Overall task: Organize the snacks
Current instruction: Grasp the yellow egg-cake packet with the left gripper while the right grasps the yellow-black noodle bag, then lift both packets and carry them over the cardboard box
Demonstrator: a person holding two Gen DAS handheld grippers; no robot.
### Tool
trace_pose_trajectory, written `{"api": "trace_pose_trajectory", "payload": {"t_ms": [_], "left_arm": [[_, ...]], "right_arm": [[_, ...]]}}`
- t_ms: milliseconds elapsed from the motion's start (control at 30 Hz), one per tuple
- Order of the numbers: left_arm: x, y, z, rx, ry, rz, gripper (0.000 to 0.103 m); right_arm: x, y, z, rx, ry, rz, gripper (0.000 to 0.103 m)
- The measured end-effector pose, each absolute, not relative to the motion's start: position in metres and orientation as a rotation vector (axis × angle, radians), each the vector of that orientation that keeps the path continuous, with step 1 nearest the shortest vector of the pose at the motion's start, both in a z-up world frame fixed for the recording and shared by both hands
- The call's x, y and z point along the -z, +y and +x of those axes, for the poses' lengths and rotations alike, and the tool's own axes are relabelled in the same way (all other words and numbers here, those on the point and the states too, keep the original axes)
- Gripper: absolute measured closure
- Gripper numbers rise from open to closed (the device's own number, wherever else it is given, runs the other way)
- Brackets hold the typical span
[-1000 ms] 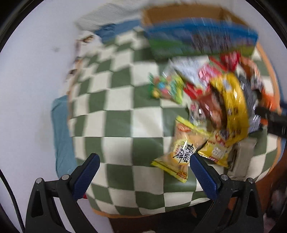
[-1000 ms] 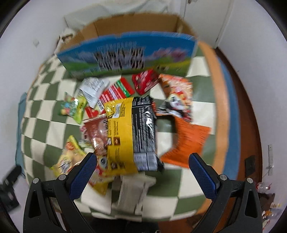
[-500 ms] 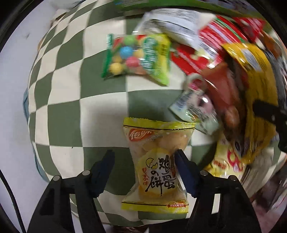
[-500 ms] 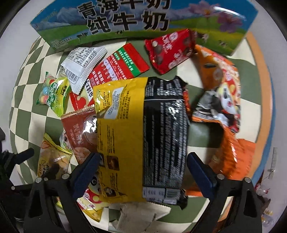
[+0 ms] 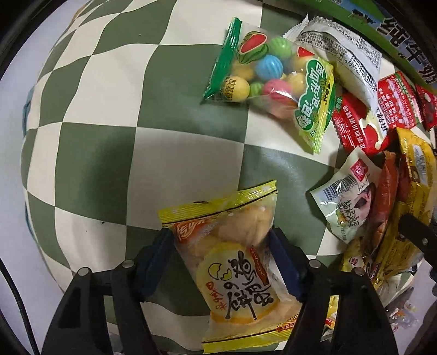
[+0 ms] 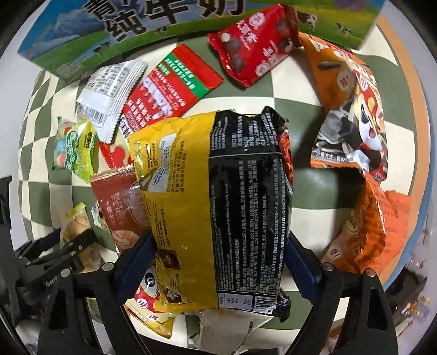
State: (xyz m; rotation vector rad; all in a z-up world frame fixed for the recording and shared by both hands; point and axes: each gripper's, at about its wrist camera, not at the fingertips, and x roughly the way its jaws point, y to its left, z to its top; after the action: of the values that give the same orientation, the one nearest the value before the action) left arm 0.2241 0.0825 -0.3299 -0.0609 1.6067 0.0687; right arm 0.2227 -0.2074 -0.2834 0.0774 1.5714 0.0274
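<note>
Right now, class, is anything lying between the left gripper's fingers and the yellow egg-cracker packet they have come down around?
Nothing visible. The yellow egg-cracker packet lies alone on the checked cloth, and the left gripper straddles it, one of its fingers at either long edge. The nearest neighbour, a white barcode packet, lies clear to the right.

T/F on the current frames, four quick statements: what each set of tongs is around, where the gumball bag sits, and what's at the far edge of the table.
1. The left tongs straddle the yellow egg-cracker packet. True.
2. The right tongs straddle the red chocolate pouch. False: they straddle the yellow-and-black bag.
3. The gumball bag lies inside the milk carton box. False: it lies on the checkered tablecloth.
4. The box stands at the table's far edge. True.
</note>
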Motion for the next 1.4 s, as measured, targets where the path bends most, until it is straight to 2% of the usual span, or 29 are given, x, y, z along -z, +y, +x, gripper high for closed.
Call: {"api": "trace_pose_trajectory", "payload": {"t_ms": [67,233,533,800,967,1133,1267,1300,1400], "left_arm": [[0.338,0.086,0.211,-0.053,1.593,-0.080,0.033],[0.316,0.084,0.206,-0.021,1.568,-0.068,0.050],[0.275,0.068,0.207,0.020,1.498,-0.016,0.057],[0.198,0.056,0.229,0.069,1.366,-0.035,0.063],[0.217,0.028,0.260,0.073,1.371,-0.002,0.063],[0.278,0.037,0.273,0.069,1.560,-0.148,0.061],[0.267,0.042,0.275,0.071,1.545,-0.235,0.062],[0.257,0.040,0.274,0.083,1.521,-0.238,0.060],[0.243,0.028,0.279,0.095,1.496,-0.214,0.047]], "right_arm": [[0.289,-0.201,0.225,-0.005,1.575,0.071,0.011],[0.295,-0.195,0.227,0.039,1.550,0.076,0.013],[0.272,-0.175,0.210,0.021,1.511,0.145,0.013],[0.219,-0.174,0.214,-0.083,1.422,0.209,0.013],[0.180,-0.190,0.236,-0.106,1.346,0.224,0.013],[0.180,-0.187,0.246,-0.082,1.365,0.214,0.013],[0.181,-0.188,0.245,-0.069,1.392,0.225,0.013],[0.183,-0.187,0.244,-0.064,1.399,0.236,0.013],[0.184,-0.195,0.241,-0.058,1.405,0.255,0.013]]}}
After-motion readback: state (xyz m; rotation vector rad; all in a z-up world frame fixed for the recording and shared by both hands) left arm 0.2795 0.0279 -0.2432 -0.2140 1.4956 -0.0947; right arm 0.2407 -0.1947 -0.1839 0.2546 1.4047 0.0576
